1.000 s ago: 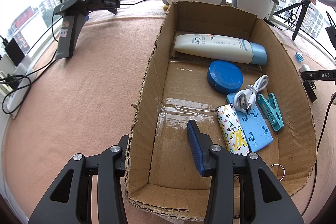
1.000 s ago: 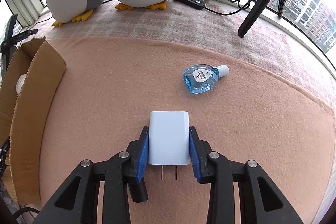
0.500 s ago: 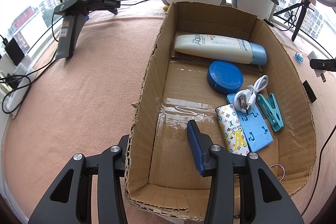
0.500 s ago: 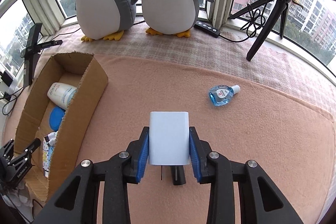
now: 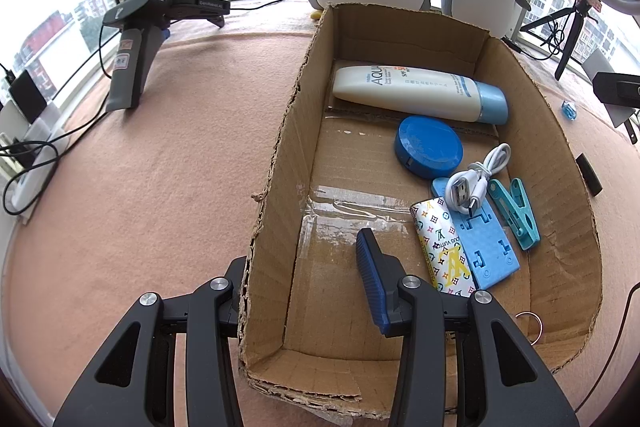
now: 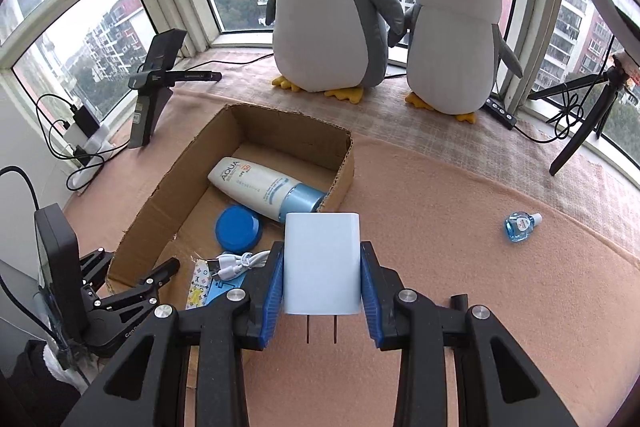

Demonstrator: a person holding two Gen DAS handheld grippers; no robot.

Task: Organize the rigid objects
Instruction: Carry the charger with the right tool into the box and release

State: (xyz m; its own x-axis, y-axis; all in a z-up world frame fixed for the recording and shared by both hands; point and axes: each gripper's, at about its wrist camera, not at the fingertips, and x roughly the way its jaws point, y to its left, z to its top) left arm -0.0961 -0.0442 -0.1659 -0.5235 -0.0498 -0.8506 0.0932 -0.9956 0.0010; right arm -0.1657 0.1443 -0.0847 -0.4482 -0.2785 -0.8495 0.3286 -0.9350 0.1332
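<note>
Right gripper (image 6: pixel 322 297): clamped on white rectangular plug adapter (image 6: pixel 321 263). Left gripper (image 5: pixel 298 283): spread wide, straddling near-left wall of brown cardboard box (image 5: pixel 276 187).

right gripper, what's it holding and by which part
The right gripper holds a white rectangular plug-in charger by its two side faces, prongs pointing back toward the camera. The left gripper straddles the cardboard box wall, unclamped.

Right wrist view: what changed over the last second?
The right tongs, shut on the charger, rose from the blanket and swung left toward the box. The left tongs kept straddling the box wall; the box contents and the blue bottle stayed put.
</note>
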